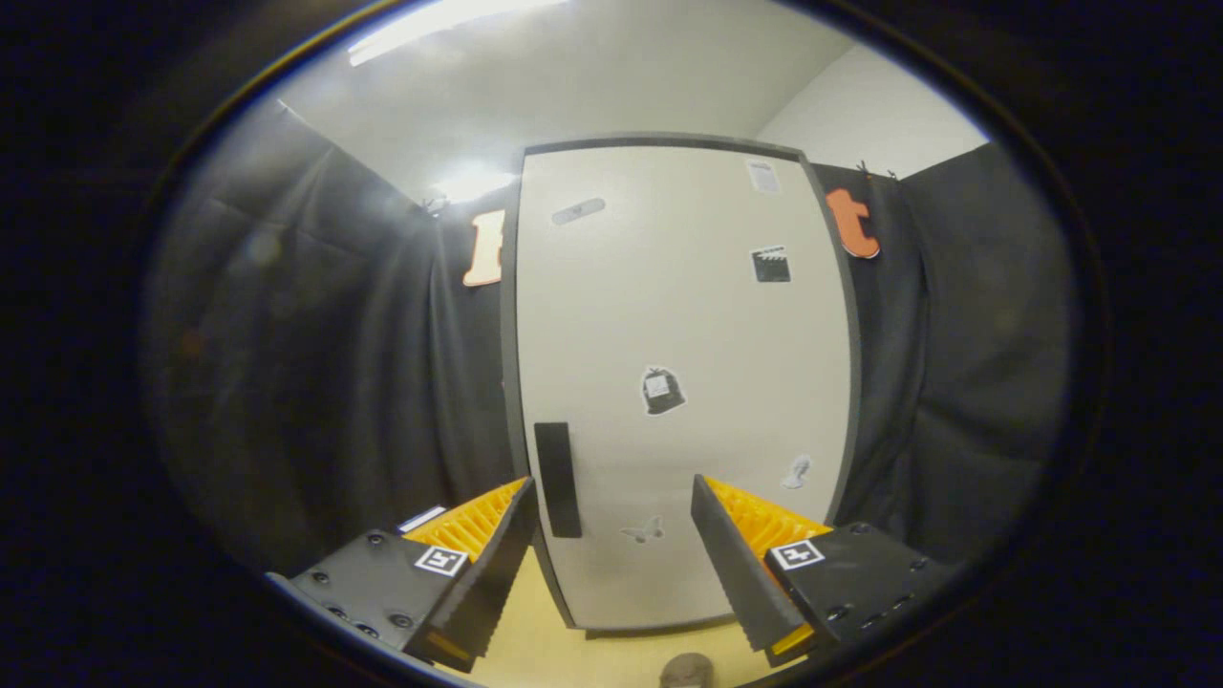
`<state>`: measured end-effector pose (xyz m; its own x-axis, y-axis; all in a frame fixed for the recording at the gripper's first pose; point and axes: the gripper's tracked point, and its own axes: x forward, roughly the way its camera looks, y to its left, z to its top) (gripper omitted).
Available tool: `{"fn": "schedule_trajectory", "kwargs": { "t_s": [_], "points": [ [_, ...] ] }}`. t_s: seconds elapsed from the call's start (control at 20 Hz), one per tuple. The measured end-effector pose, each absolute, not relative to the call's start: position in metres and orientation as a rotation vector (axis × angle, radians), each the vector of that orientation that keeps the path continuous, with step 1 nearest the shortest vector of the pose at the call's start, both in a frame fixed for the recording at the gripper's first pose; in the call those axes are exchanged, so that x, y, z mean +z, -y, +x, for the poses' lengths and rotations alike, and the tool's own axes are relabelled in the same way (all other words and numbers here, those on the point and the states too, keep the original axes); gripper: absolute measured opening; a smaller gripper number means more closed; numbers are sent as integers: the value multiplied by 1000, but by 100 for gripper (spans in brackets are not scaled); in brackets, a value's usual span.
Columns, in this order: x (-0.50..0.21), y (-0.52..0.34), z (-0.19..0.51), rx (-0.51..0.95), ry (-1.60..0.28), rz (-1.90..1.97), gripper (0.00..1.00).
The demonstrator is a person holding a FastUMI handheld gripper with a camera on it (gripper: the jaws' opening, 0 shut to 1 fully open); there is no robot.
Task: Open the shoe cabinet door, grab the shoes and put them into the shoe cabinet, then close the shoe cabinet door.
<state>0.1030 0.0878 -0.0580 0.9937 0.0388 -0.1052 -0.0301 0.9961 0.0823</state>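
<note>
Gripper (611,506) wide open, empty; cabinet door (683,382) ahead, closed.

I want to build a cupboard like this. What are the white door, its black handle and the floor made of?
The door looks like smooth painted board, matte white with a dark edge. Its handle seems to be matte black plastic or metal; hard to tell. The floor looks like pale wood or laminate. The gripper is open before the door.

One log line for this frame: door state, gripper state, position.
door: shut | hand-held gripper: open, holding nothing | handle: just ahead of fingers, not touched | shoes: not placed
</note>
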Motion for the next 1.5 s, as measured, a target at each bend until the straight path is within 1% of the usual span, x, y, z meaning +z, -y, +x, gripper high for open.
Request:
{"fn": "schedule_trajectory", "kwargs": {
  "t_s": [0.4,0.6,0.85,1.15,1.2,1.25,1.3,1.5],
  "points": [
    [-98,-128,177,19,-144,83,98],
    [-114,-129,199,-16,-173,89,90],
    [-124,-132,210,-29,-180,80,75],
    [-109,-134,204,-45,-139,71,56],
    [-101,-131,187,-33,-141,70,53],
    [-110,-137,203,-42,-135,57,43],
    [-112,-137,204,-46,-138,52,33],
    [-111,-137,204,-56,-144,36,25]
  ]
}}
